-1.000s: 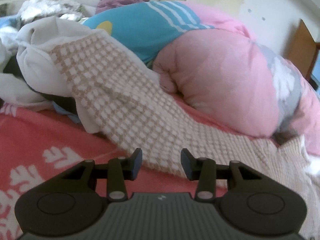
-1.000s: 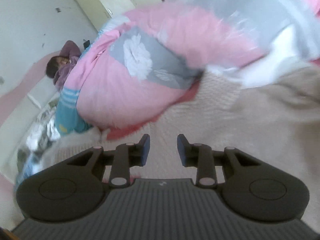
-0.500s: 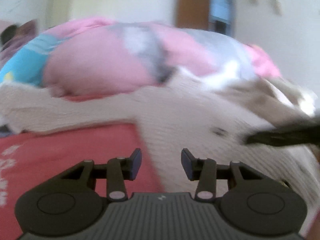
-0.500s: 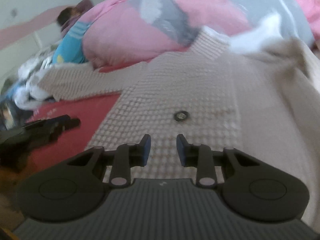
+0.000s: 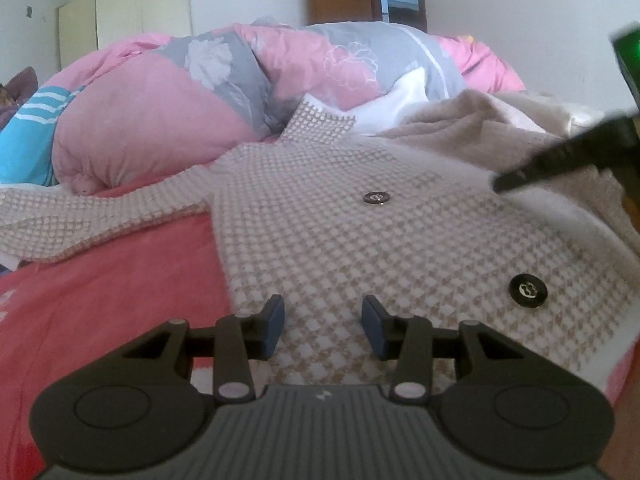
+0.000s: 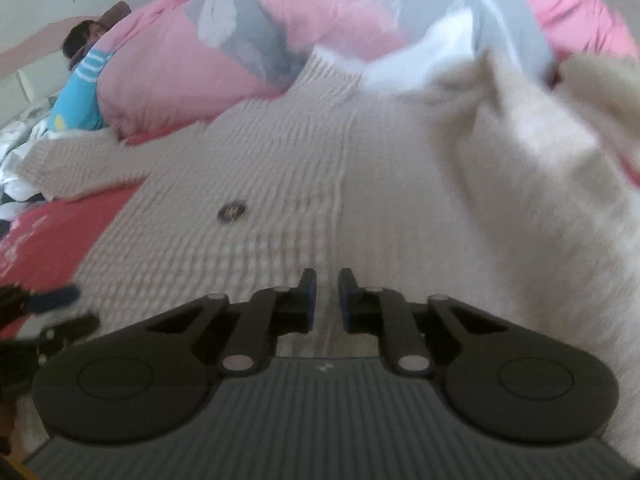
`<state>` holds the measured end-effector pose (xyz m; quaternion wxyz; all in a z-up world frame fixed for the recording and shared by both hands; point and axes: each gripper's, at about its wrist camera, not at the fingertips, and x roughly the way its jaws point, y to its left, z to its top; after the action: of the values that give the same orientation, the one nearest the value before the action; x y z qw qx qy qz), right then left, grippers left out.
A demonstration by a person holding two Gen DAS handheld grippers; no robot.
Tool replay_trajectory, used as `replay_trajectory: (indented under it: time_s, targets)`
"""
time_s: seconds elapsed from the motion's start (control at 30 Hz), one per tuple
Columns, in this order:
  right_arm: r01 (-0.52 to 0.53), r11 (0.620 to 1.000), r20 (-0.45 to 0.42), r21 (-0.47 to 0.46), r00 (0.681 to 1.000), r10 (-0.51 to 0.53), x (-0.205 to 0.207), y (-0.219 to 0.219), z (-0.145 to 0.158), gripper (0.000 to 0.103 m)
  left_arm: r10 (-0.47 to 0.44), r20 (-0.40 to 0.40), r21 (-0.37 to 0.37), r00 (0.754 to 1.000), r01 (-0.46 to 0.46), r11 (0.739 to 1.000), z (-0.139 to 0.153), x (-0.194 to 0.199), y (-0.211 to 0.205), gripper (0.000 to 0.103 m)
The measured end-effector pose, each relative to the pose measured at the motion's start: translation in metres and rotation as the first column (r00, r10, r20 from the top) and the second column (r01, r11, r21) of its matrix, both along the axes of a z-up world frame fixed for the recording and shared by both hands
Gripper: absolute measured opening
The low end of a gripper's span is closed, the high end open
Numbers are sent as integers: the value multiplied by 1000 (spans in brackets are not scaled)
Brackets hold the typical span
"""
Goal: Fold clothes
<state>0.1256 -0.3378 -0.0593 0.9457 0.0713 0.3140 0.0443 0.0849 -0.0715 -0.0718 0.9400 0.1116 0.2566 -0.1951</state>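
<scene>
The houndstooth knit cardigan (image 5: 340, 240) lies spread on the red bedsheet (image 5: 112, 280), its front up, 2 dark buttons (image 5: 376, 197) showing, 1 sleeve (image 5: 92, 216) stretched away from the body toward the blue striped garment (image 5: 28, 136). The plain beige lining panel (image 6: 520, 208) is bunched up on the side of the cardigan away from that sleeve.

The left gripper (image 5: 323, 326) hovers low over the hem near the cardigan's side edge, fingers spread, nothing between them. The right gripper (image 6: 327, 300) sits over the cardigan's middle with its fingers drawn nearly together; the view is blurred, and whether they pinch any knit I cannot tell.

The step in hand looks like taking hold for the 1st fold. To do it well, each claw should bite a single layer at the edge, not the sheet beneath, and both should lift together so the knit does not stretch or skew. Smoothing the bunched beige panel first would give a cleaner crease.

Open room lies on the bare red sheet beside the cardigan's hem. The pink and grey duvet (image 5: 180, 112) crowds the cardigan's collar side, touching it, so folds should travel toward the hem, not toward the duvet.
</scene>
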Motion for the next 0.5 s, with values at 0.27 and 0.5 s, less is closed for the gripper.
replay_trajectory:
  time_s: [0.27,0.5]
  targets:
    - [-6,999,-49,39,999,8,54,7,-18,8,7,4,-4,1000,-7,1000,1,-4,2,45]
    - [157,978,50,136,985,-165,-26,-31,8,13,27,1,-18,1000,-27,999,1,-5,1,45]
